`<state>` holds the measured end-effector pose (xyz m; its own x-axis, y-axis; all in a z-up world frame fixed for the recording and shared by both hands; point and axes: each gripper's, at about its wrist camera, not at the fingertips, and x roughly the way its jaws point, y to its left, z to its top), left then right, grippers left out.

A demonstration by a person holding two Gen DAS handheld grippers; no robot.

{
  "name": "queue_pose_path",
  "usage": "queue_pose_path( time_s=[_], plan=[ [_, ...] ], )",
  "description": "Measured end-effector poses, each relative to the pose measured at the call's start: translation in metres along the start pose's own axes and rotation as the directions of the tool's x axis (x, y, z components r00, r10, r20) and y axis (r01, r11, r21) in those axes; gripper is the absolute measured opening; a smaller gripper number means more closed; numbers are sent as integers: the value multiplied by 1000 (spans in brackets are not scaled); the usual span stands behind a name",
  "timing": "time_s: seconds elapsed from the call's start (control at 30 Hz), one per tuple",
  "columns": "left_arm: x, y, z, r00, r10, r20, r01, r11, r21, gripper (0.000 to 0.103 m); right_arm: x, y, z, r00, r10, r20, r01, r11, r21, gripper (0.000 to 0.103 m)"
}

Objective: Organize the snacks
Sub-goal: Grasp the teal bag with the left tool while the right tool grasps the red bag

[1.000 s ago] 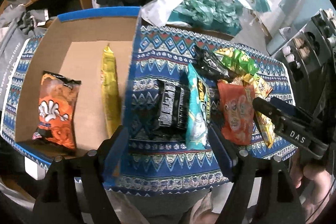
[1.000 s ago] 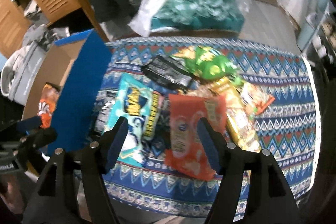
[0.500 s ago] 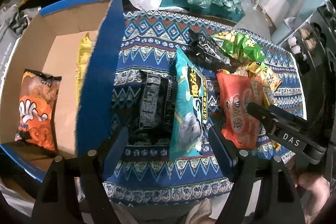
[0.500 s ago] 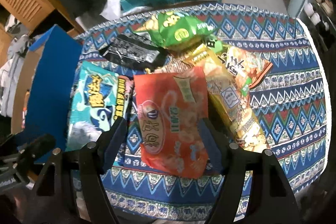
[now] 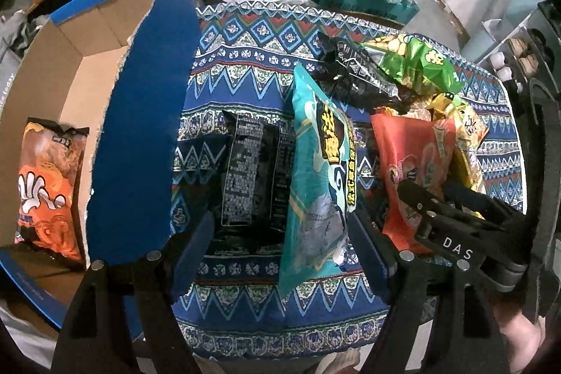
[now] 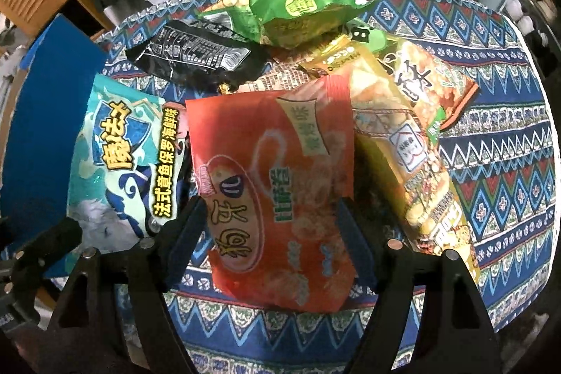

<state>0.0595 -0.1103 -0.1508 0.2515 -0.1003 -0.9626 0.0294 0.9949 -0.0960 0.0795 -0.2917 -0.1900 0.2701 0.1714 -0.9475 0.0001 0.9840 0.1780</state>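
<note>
On a tabletop (image 5: 245,65) draped in a blue patterned cloth, snack bags lie in a loose pile beside a cardboard box (image 5: 87,58) with blue flaps. Left tool (image 5: 280,244) hangs spread wide and empty-handed, its fingers straddling a black packet (image 5: 252,174) and the near end of a teal bag (image 5: 315,184) that overlaps it. Right tool (image 6: 268,223), likewise spread apart and gripping nothing, brackets the lower half of a red-orange bag (image 6: 277,191); whether its fingers touch the bag cannot be told. Teal bag (image 6: 115,163) sits just left of the red-orange one, a long yellow pack (image 6: 403,163) just right. Behind them rest a second black packet (image 6: 196,58) and a green bag (image 6: 291,6), the green one partly atop the heap. Inside the box, an orange bag (image 5: 49,184) lies flat on the floor.
</note>
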Motion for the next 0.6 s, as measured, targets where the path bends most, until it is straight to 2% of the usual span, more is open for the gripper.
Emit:
queue_pose_path(
  time_s=[0.23, 0.6],
  plan=[
    [7, 2, 1, 1000, -4, -25, 3, 1000, -11, 80, 14, 10, 5, 999, -33, -3, 32, 999, -33, 78],
    [12, 7, 4, 999, -9, -44, 8, 999, -38, 80, 24, 10, 7, 999, -29, -26, 28, 999, -33, 80]
  ],
)
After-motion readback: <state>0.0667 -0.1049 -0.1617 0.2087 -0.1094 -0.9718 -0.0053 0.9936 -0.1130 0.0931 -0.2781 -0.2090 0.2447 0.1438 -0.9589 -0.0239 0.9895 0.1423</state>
